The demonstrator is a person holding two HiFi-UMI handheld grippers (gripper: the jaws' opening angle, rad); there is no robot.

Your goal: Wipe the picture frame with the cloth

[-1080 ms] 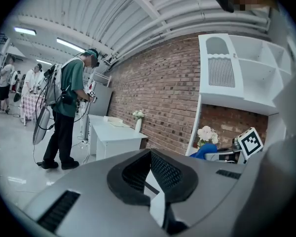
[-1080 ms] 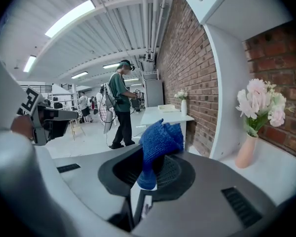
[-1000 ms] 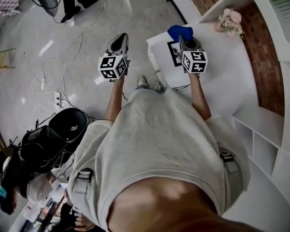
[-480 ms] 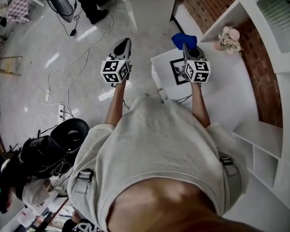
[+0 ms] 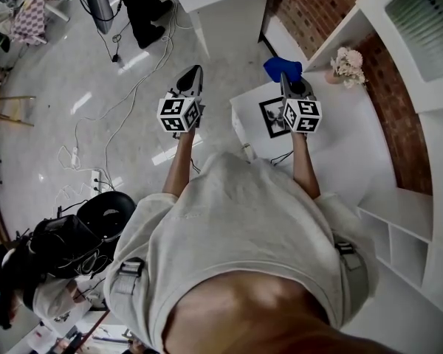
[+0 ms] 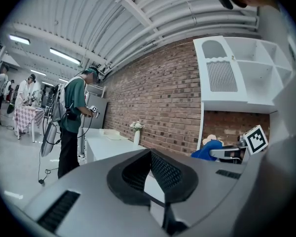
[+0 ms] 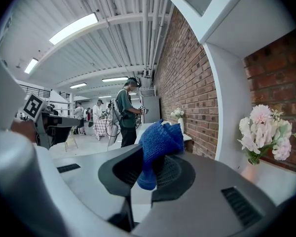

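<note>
Over table (image 5: 340, 142) — R gripper (image 5: 284, 80) fingers (image 7: 180, 174) clamped on cloth (image 5: 281, 66); L gripper (image 5: 195, 71) fingers (image 6: 175, 174) together; vase (image 7: 247, 173) holds flowers (image 7: 264, 132).

- Pink flowers (image 5: 345, 66) stand at the back of a white counter (image 5: 340, 139), by a brick wall (image 5: 317, 2).
- White shelves (image 5: 402, 227) stand to the counter's right.
- Cables (image 5: 130, 83) trail over the glossy floor (image 5: 44, 124).
- A person in a green shirt (image 6: 73, 115) stands beside a white table (image 6: 106, 144) bearing 1 vase (image 6: 136, 138) of white flowers (image 6: 136, 126).
</note>
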